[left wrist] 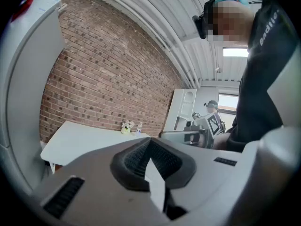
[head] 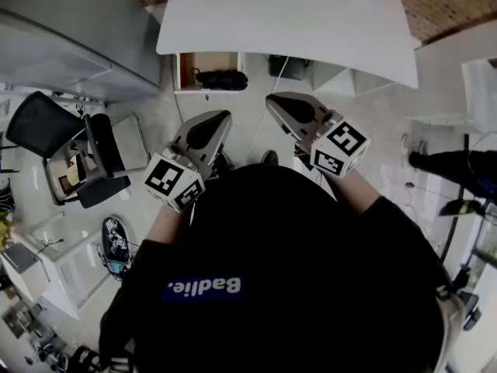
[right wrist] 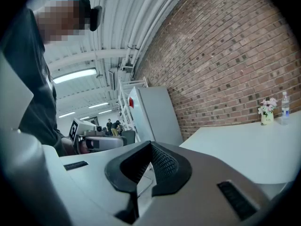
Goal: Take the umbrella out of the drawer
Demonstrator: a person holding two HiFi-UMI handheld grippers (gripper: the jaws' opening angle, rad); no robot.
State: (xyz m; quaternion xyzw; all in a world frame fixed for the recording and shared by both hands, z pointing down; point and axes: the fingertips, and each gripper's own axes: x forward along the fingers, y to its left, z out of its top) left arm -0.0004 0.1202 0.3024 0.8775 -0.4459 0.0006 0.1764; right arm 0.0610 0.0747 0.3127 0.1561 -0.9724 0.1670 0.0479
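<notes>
A black folded umbrella (head: 221,78) lies in an open wooden drawer (head: 200,61) under the near edge of a white table (head: 287,14). In the head view both grippers are held out in front of the person, short of the drawer and well apart from the umbrella. My left gripper (head: 220,116) points toward the drawer, its jaws closed together with nothing between them (left wrist: 149,142). My right gripper (head: 273,99) is beside it to the right, jaws also closed and empty (right wrist: 151,147). Neither gripper view shows the drawer or the umbrella.
A black office chair (head: 46,123) stands at the left, near a grey cabinet (head: 70,29). On the table's far end are a small flower pot (left wrist: 126,126) and a bottle (left wrist: 139,127). A cable runs down the floor under the table. Another person's legs (head: 454,169) are at the right.
</notes>
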